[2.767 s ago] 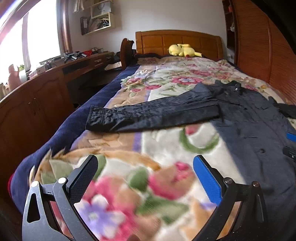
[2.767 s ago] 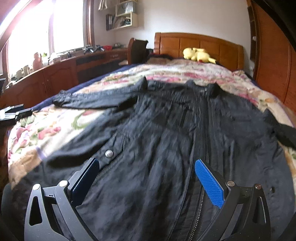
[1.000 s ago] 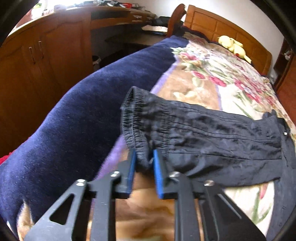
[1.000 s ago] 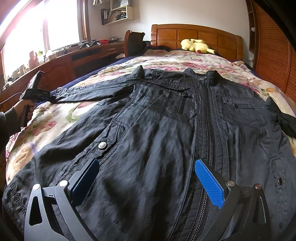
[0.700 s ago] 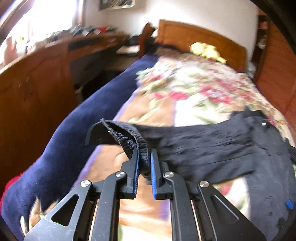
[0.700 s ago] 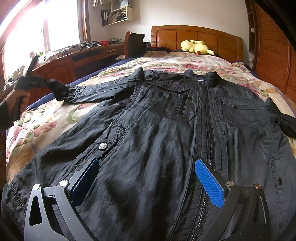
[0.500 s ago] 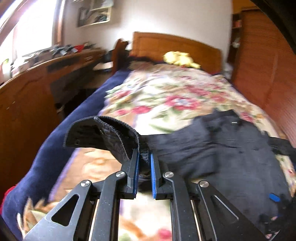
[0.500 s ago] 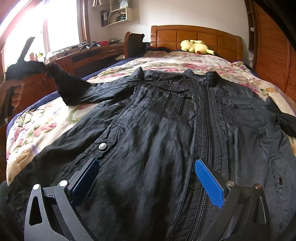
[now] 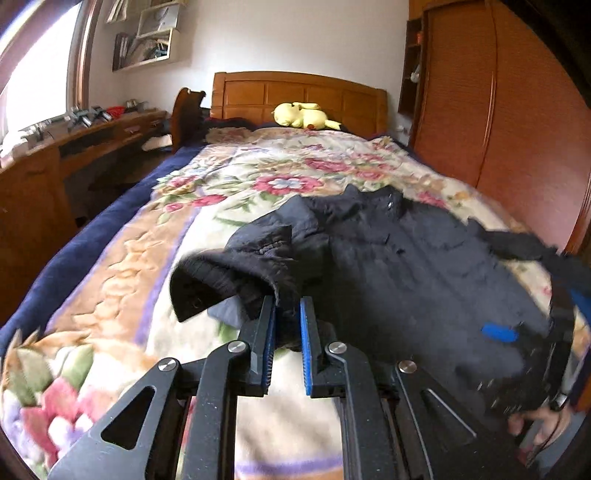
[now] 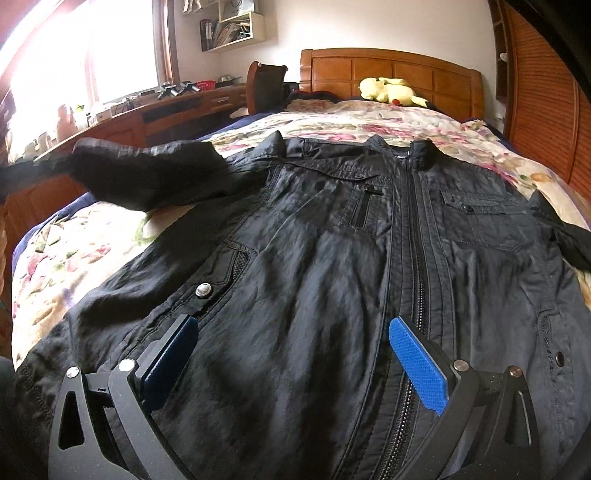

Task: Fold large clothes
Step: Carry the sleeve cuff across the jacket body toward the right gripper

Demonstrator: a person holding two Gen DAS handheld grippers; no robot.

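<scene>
A black jacket [image 10: 325, 258] of thin, crinkled, faintly glossy cloth lies face up across the bed, its zip [image 10: 415, 236] running closed up the middle to a stand collar; a metal snap [image 10: 202, 290] sits on the flap of a slanted pocket, and a short zipped pocket and a flapped chest pocket lie on either side of the zip; the hem is ribbed.

The left gripper [image 9: 288, 321] is clenched on the sleeve cuff [image 9: 236, 277], the gathered, elasticated fabric pinched between its blue ridged pads with only a narrow gap between the black fingers; the cuff hangs clear of the blanket, its dark opening facing the camera, and the sleeve bunches in soft folds toward the jacket's shoulder; the gripper tilts downward over the bed.

The right gripper [image 10: 291, 354] stands wide, released, its two blue pads set apart low over the jacket's front near the hem, one beside the snap pocket and one just beside the zip; whether they touch the cloth cannot be told; in the left wrist view a hand [image 9: 539, 424] shows at the lower right edge, blurred.

The bed carries a plush floral blanket [image 9: 258, 177] in cream, pink and green with a navy border; a yellow soft toy [image 10: 391, 91] lies by the panelled wooden headboard [image 10: 391, 70]; a long wooden desk [image 10: 155, 118] with clutter runs under a bright window [image 10: 55, 55], shelves [image 10: 232, 29] hang on the white wall, and a slatted wooden wardrobe [image 9: 498, 110] stands on the far side.
</scene>
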